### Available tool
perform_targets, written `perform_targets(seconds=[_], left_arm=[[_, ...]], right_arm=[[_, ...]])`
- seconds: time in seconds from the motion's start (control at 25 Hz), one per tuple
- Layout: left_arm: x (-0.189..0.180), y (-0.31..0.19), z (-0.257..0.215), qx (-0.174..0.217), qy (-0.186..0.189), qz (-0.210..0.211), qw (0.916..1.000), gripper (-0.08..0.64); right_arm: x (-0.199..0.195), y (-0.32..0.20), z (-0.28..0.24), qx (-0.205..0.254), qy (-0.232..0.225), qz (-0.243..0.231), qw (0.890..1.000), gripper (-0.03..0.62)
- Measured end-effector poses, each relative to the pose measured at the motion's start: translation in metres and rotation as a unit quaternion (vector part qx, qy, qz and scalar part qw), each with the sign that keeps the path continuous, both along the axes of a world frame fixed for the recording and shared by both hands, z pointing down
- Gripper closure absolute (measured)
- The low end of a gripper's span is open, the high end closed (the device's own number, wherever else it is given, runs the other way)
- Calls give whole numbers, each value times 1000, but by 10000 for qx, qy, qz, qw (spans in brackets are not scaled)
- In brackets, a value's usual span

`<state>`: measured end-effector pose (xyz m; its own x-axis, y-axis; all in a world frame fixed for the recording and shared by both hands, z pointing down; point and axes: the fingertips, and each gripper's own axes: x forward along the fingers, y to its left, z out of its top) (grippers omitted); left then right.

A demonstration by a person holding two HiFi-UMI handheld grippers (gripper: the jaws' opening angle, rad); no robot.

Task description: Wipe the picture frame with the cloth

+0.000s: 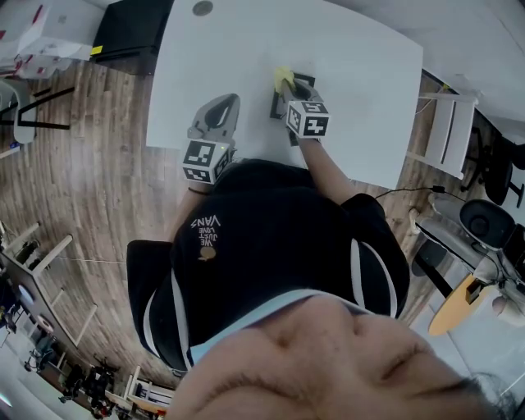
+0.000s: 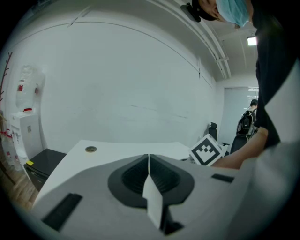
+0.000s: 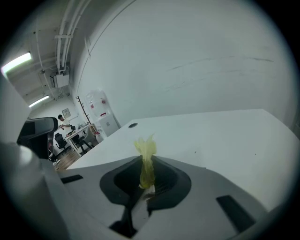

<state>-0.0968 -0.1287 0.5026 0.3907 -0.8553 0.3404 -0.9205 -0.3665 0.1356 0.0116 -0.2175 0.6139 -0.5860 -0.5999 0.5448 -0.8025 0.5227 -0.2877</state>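
Nearest the camera: the person's dark top, both arms reaching forward over the white bench [image 1: 361,74]. Left tool [image 1: 228,102] sits off to the left over bare bench, jaws pressed together with nothing between them, apart from the work. Right tool [image 1: 289,92] is further out, jaws pinching a bunched yellow cloth [image 1: 284,79], a tuft of it standing up past the tips. Cloth is at the far left corner of the dark picture frame [image 1: 276,107], which lies flat on the bench mostly under the right tool; cannot tell whether cloth is pressed on the frame or just above it. Beyond, bare bench and a round cable hole [image 1: 202,8] at the far edge. Judgement: cloth is in hand and at the frame, so wiping looks begun or just starting. No mark shows how much is wiped, so most of the surface is probably left.
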Motion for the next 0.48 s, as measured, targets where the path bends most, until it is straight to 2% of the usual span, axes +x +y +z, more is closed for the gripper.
perform_targets(seconds=[0.48], left_arm=[[0,3,3,-27,24,12,10000,542]], right_arm=[[-3,-3,18,-181,285,13,9994,546]])
